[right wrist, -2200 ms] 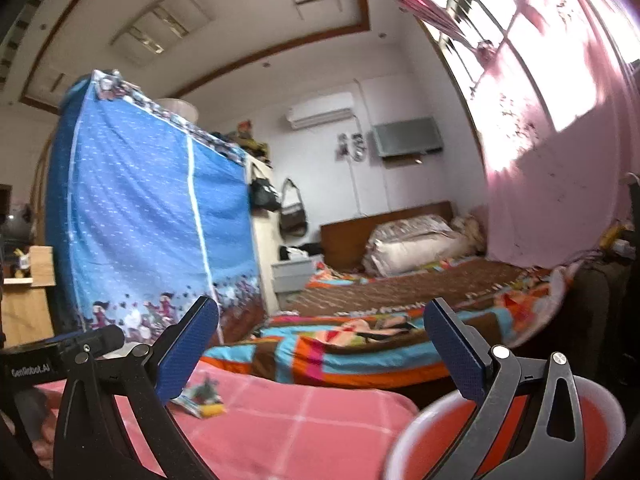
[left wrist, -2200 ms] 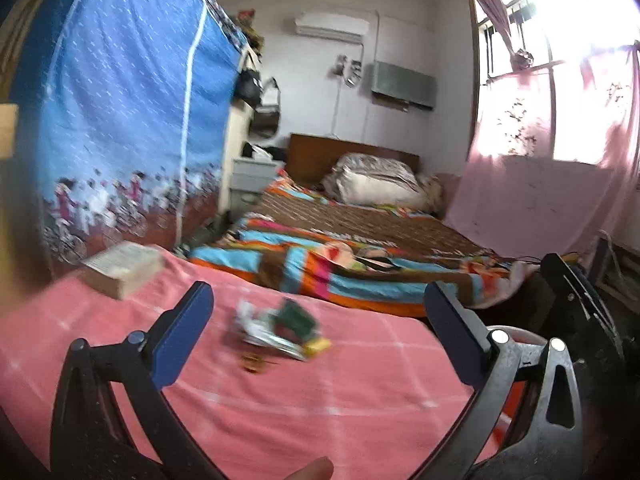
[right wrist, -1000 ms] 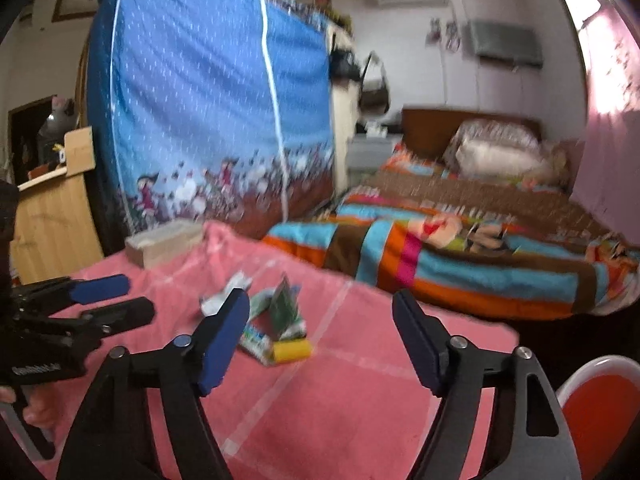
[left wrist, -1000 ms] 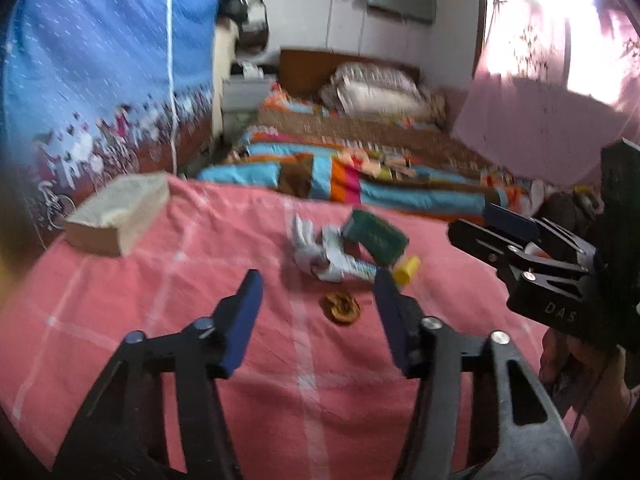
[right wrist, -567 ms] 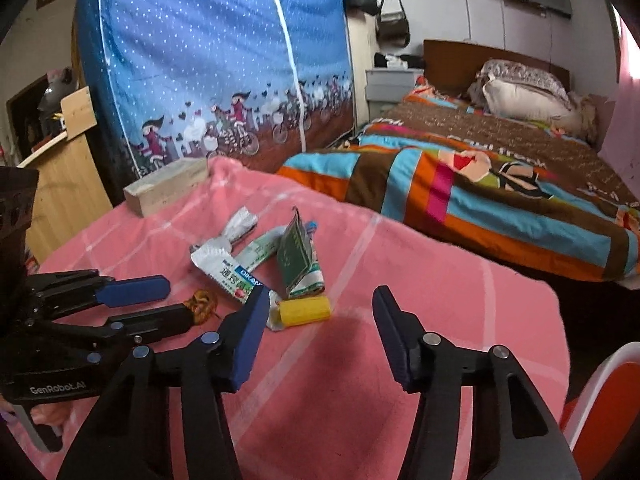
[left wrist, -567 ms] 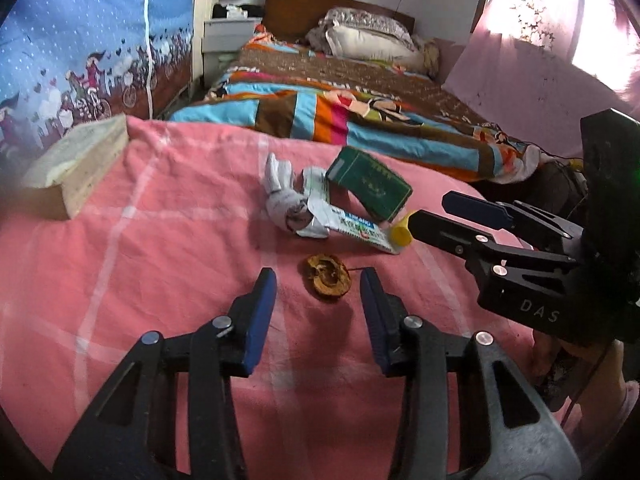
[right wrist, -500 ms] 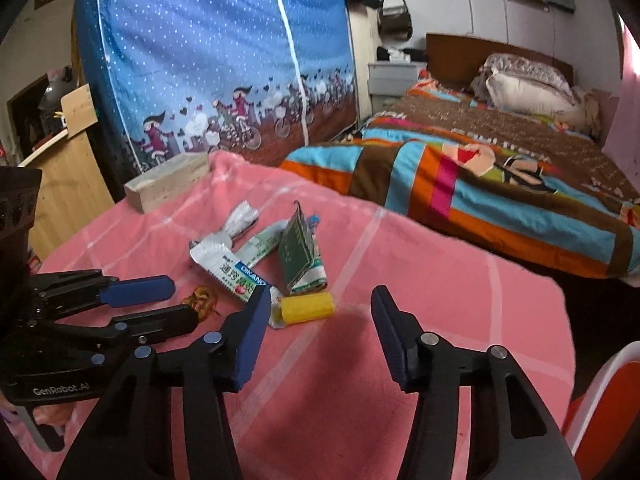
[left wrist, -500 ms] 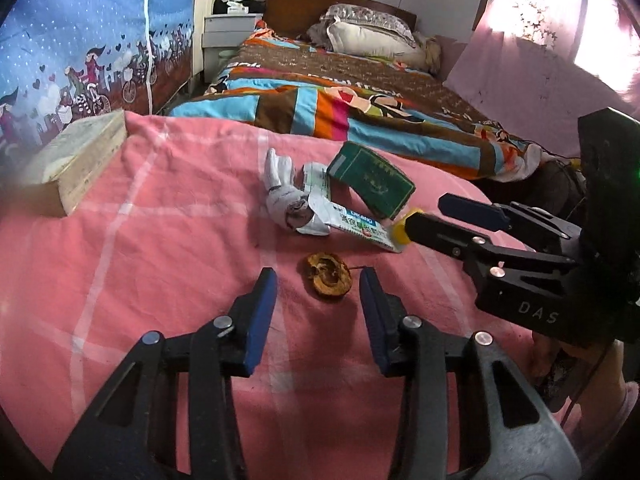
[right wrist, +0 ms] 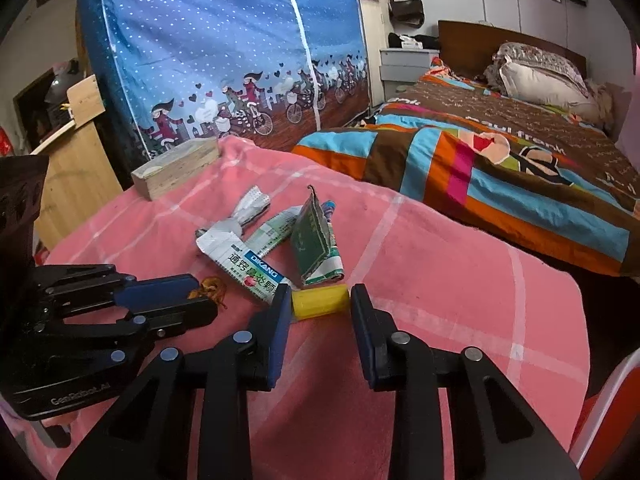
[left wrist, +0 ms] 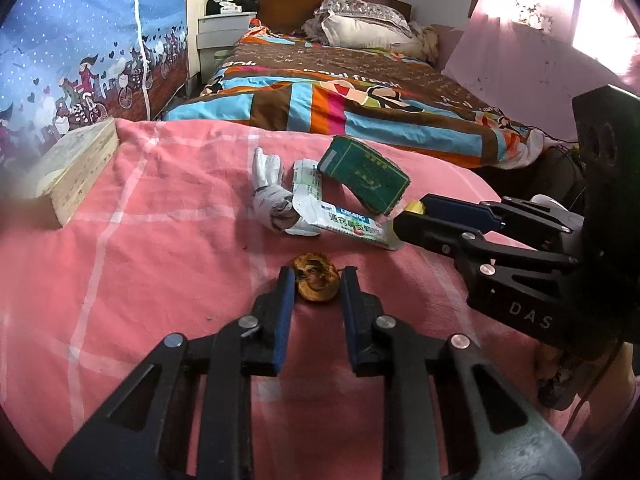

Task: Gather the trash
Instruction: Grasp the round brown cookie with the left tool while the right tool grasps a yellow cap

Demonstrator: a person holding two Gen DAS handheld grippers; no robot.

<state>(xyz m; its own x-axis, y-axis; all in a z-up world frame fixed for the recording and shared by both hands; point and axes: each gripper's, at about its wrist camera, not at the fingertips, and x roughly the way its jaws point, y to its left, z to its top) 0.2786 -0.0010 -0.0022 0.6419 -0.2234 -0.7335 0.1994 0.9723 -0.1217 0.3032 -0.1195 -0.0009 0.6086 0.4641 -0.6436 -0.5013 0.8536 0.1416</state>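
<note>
On the pink cloth (left wrist: 140, 260) lies a small heap of trash. My left gripper (left wrist: 317, 280) has its jaws closing on a brown nut shell (left wrist: 316, 282), and both pads touch its sides. In the right wrist view my right gripper (right wrist: 320, 300) is closing on a short yellow cylinder (right wrist: 319, 299), held end to end between its pads. Just beyond lie a white printed tube (right wrist: 252, 276), a green box (right wrist: 312, 236) and a crumpled white wrapper (right wrist: 248, 208). The left gripper (right wrist: 206, 296) with the shell (right wrist: 210, 286) shows at the left there.
A wooden block (left wrist: 76, 168) rests at the cloth's far left corner. A bed with a striped blanket (left wrist: 360, 100) stands past the far edge, and a blue fabric wardrobe (right wrist: 200, 40) is at the left. A red bin with a white rim (right wrist: 612, 400) sits low right.
Both grippers tipped down and moved in on the trash while their jaws narrowed. The left now brackets the nut shell and the right the yellow cylinder.
</note>
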